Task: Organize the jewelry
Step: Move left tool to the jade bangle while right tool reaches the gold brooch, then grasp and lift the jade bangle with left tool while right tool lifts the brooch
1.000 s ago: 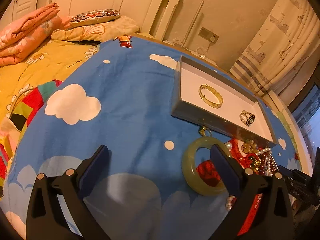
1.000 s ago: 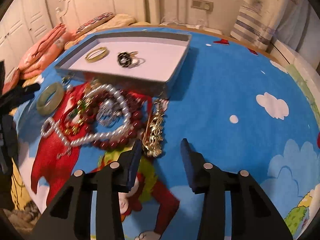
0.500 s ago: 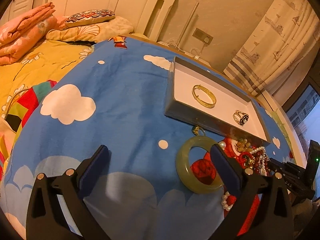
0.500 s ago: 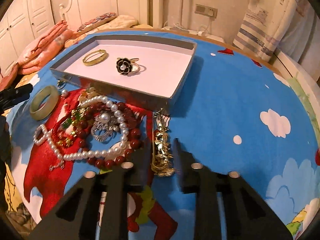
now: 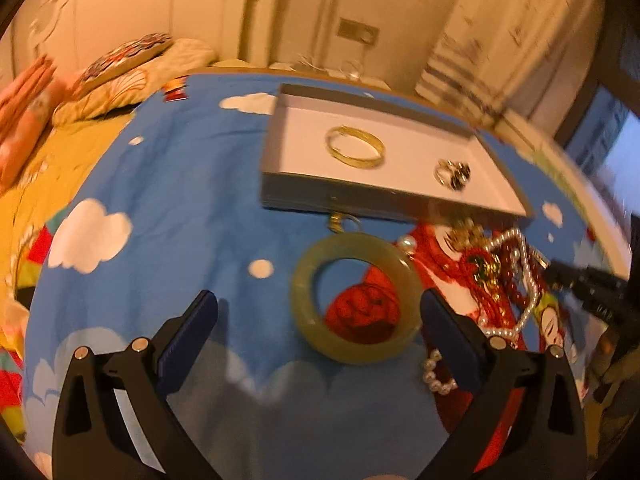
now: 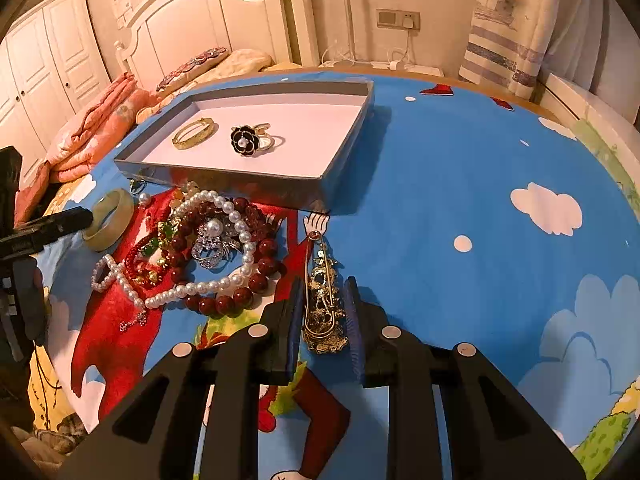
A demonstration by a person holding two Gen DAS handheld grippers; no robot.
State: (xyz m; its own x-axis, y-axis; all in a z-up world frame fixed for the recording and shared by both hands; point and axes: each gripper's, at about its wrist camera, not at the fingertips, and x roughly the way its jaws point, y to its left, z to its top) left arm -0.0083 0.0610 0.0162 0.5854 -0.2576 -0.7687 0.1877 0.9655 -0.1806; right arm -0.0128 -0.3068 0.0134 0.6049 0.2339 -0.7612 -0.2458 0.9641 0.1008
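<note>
A grey tray with a white floor point(image 6: 344, 152) point(image 5: 276, 176) lies on the blue cartoon cloth. It holds a gold bangle point(image 6: 194, 133) point(image 5: 354, 147) and a black flower ring point(image 6: 245, 141) point(image 5: 454, 170). A gold pin brooch point(image 6: 322, 292) lies between the fingers of my right gripper point(image 6: 322, 312), whose jaws stand narrow on either side of it; contact is unclear. My left gripper point(image 5: 316, 316) is wide open, with the green jade bangle point(image 5: 356, 298) point(image 6: 109, 218) between its fingers. A heap of pearls and red beads point(image 6: 208, 252) point(image 5: 504, 268) lies in front of the tray.
A bed with a yellow cover point(image 5: 52, 148), pillows point(image 6: 224, 64) and folded pink blankets point(image 6: 96, 128) lies to the left of the cloth. A wall socket point(image 6: 398, 20) and curtain point(image 6: 508, 24) stand behind. Open blue cloth point(image 6: 480, 200) lies right of the tray.
My right gripper has moved forward and narrowed its jaws around the gold brooch. My left gripper has swung right, bringing the jade bangle between its open fingers.
</note>
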